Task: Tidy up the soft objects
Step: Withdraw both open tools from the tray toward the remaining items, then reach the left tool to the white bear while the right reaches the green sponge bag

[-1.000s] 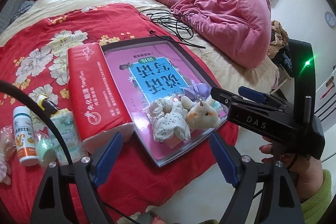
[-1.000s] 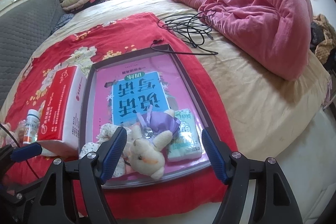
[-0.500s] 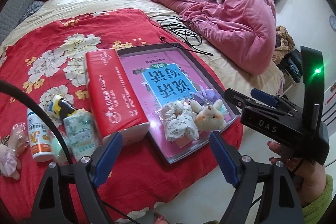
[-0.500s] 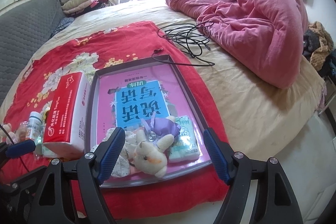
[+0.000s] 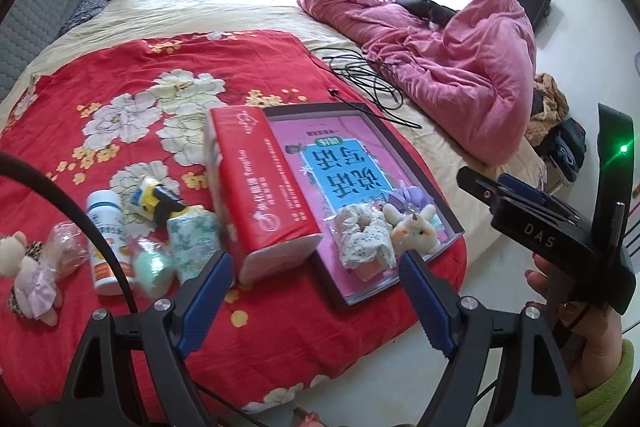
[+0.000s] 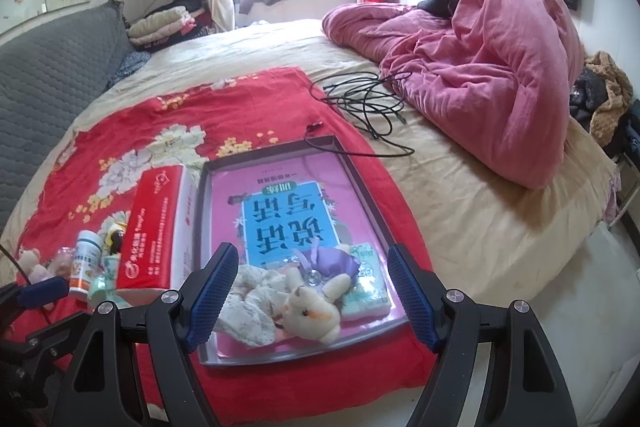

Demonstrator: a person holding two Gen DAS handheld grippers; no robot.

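Hanging wide, both tongs (image 6: 310, 291) seemingly clear tray (image 6: 356, 163) edge.

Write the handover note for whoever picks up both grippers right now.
Left gripper: jaws open, empty, above the red floral cloth.
Right gripper: jaws open, empty, above the near end of the dark-rimmed tray.
In the tray: white plush animal, cream floral scrunchie, purple fabric pouch, pale green tissue pack.
Outside the tray, on the cloth: small plush doll in a pink dress, second green tissue pack, red tissue brick, white bottle.
Likely left: the doll, possibly the tissue packs.
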